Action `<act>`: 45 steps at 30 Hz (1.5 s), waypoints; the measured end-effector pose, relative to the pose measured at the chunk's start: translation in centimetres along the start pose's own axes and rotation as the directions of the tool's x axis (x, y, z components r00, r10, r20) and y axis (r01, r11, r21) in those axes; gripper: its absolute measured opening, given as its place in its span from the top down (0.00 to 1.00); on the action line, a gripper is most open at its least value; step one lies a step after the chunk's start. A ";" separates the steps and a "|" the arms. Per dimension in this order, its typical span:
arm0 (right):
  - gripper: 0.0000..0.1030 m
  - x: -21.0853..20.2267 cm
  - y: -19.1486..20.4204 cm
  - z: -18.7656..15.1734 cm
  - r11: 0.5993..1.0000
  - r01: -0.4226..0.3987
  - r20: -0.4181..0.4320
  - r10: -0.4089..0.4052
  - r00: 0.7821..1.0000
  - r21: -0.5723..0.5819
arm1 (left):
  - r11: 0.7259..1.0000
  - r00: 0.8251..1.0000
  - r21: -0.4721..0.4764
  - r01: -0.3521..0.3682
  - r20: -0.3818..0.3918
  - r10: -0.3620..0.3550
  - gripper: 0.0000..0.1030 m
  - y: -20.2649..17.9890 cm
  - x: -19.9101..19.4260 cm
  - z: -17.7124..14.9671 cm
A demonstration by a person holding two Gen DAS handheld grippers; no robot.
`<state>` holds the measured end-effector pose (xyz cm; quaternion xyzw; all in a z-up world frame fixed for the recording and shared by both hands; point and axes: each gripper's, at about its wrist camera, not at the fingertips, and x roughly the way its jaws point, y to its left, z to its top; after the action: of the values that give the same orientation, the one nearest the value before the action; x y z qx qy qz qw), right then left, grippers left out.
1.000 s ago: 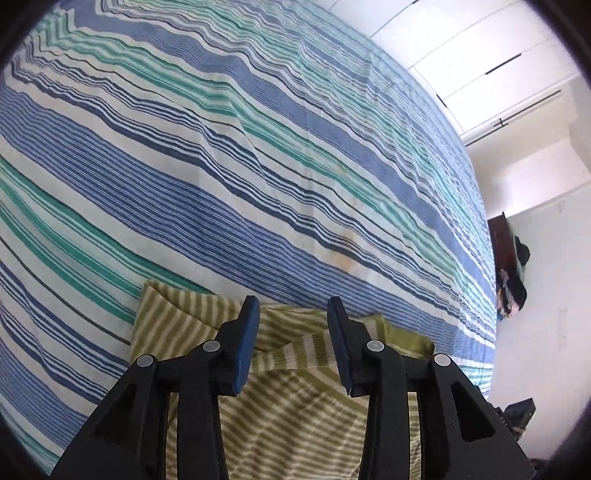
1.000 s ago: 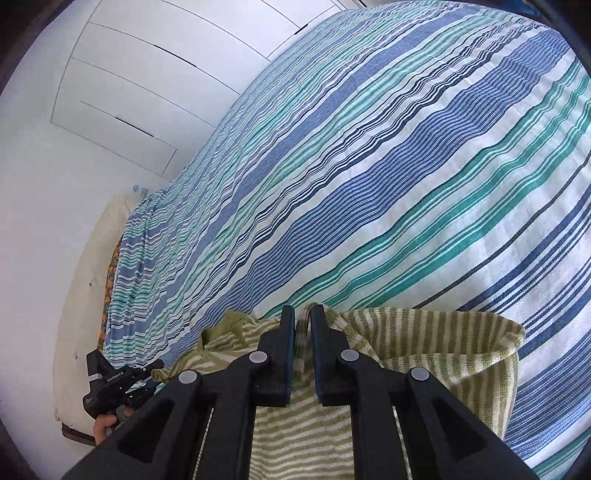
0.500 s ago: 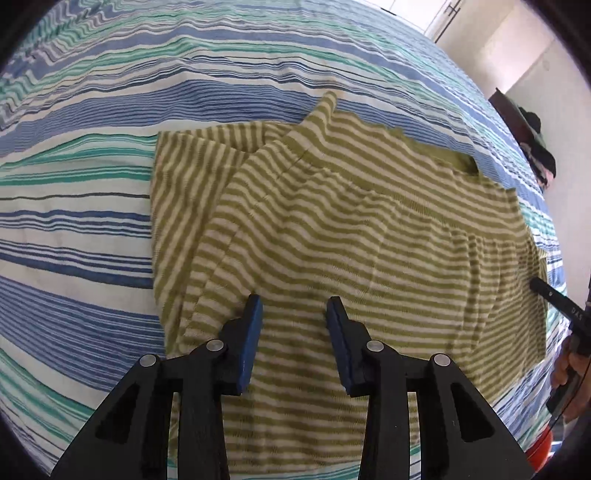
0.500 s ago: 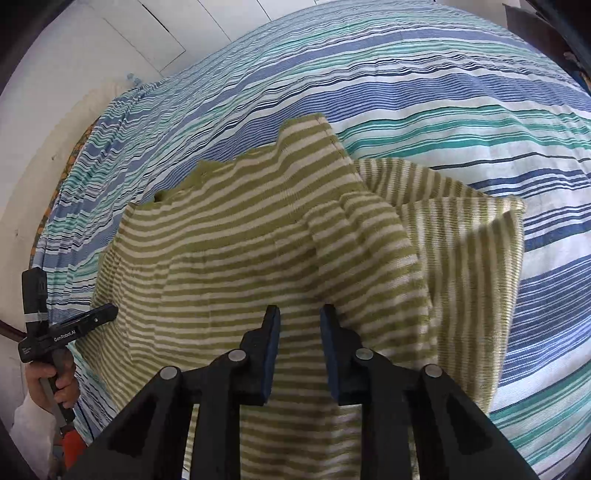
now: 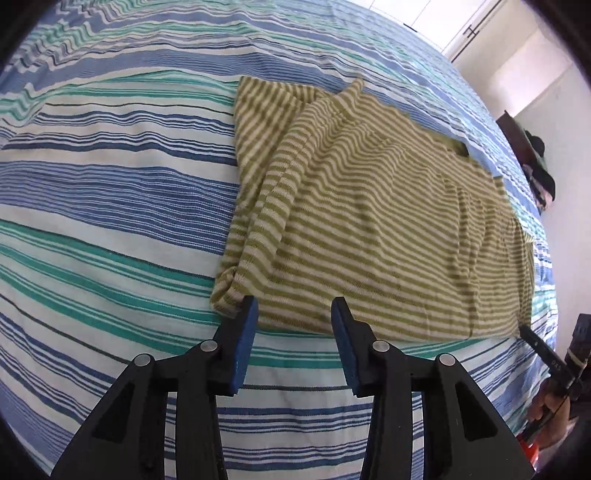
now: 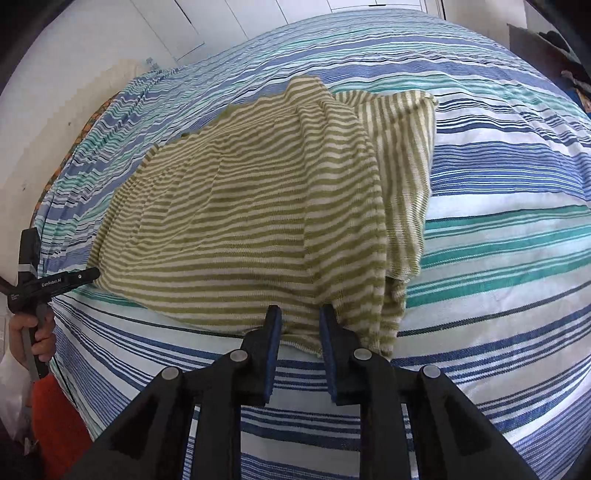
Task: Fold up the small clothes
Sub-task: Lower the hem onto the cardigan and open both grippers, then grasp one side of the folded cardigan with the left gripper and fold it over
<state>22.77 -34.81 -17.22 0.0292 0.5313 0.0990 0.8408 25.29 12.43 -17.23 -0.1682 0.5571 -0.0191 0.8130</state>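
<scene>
An olive-and-cream striped garment (image 5: 376, 221) lies flat on the bed, with a folded sleeve part along its left side. My left gripper (image 5: 293, 310) is at the garment's near hem, its jaws opening, and the blue pads (image 5: 245, 332) press on nothing. In the right wrist view the same garment (image 6: 236, 214) spreads ahead with the folded part on its right. My right gripper (image 6: 297, 314) stands over the near hem with a narrow gap; the hem shows between the fingers, not pinched.
The bed sheet (image 5: 110, 192) has blue, teal and white stripes and runs out on every side. White cupboard doors (image 6: 229, 22) stand behind. A dark piece of furniture with clothes (image 5: 532, 155) is at the far right. A person's hand (image 6: 35, 332) is at the bed's left edge.
Both grippers have drawn back from the garment's far edge to its near hem and tipped down. The cloth now lies flat ahead of them. Both pairs of jaws have widened.
</scene>
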 end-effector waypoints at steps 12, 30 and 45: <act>0.35 -4.2 -4.0 0.9 0.972 -0.093 0.158 0.059 0.986 0.215 | 0.911 0.991 0.403 -0.084 0.127 0.035 0.33 -13.2 -2.2 -3.5; 0.35 -1.5 -11.1 7.1 0.854 -0.370 0.120 0.351 0.929 0.366 | 0.489 0.997 0.870 -0.066 0.079 -0.007 0.31 -38.4 8.1 -13.8; 0.95 6.4 -4.9 15.5 0.980 -0.189 -0.167 0.198 0.966 0.069 | 0.666 0.992 0.744 0.045 0.048 -0.120 0.95 -38.3 6.4 -9.6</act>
<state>40.06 -37.50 -16.95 0.0944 0.5995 0.1689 0.7766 24.96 -27.51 -14.73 0.1507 0.4548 -0.2725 0.8344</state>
